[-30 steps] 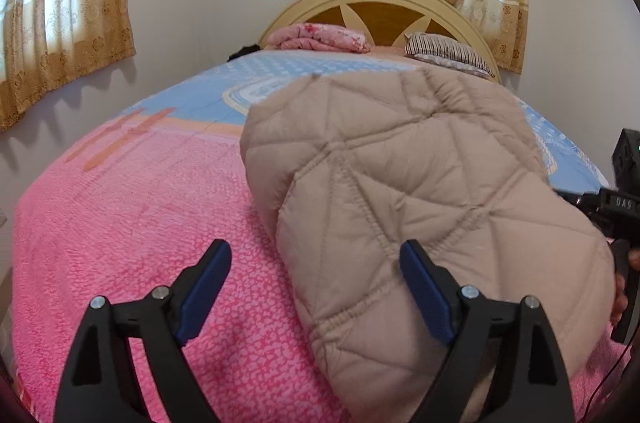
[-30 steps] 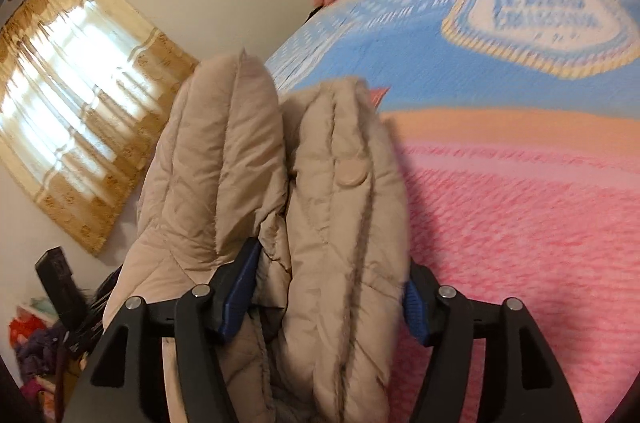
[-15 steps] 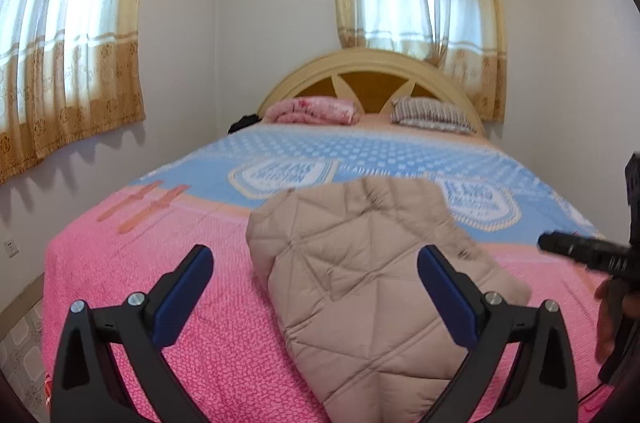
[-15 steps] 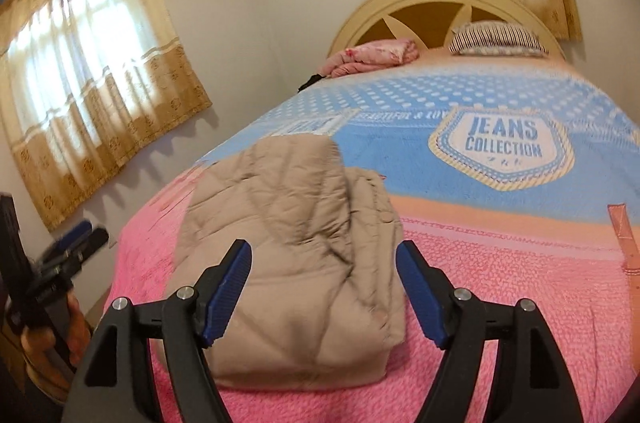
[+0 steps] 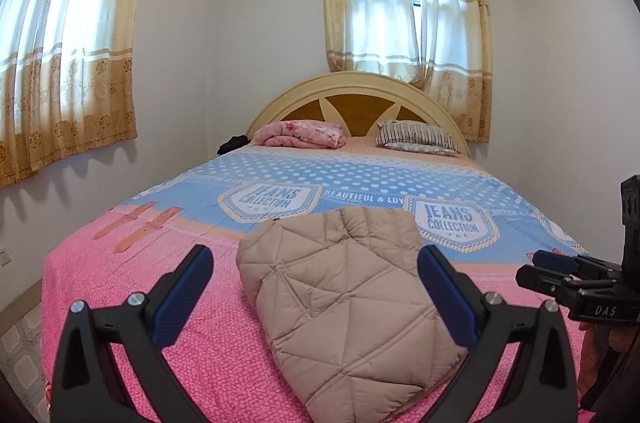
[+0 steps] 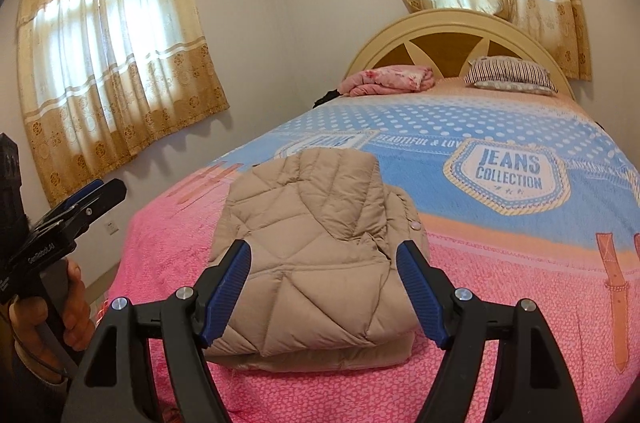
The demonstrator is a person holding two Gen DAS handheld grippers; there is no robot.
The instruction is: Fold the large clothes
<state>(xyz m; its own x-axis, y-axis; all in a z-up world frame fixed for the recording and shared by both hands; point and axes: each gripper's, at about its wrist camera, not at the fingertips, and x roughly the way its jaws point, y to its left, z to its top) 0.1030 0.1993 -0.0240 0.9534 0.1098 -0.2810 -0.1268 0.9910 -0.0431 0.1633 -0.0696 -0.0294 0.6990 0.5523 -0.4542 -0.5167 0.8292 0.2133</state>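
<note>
A beige quilted jacket (image 5: 344, 303) lies folded in a thick bundle on the pink end of the bed cover (image 5: 120, 303). My left gripper (image 5: 315, 259) hovers in front of it and above it, open wide, with nothing between its blue pads. In the right wrist view the same jacket (image 6: 316, 223) shows a snap button on its right edge. My right gripper (image 6: 323, 249) is open just short of it, its pads clear of the fabric. Each gripper also shows at the edge of the other's view, held by a hand (image 6: 72, 307).
The bed fills the room ahead, with a blue patterned stretch (image 6: 420, 119) beyond the jacket. A folded pink blanket (image 5: 304, 134) and a striped pillow (image 5: 416, 137) lie at the headboard (image 5: 360, 91). Curtained windows stand behind and to the left. Tiled floor (image 5: 16, 339) shows left of the bed.
Both grippers drew back and rose away from the jacket. The right gripper, which had the folded jacket between its pads, let go. The jacket now rests folded on the bed.
</note>
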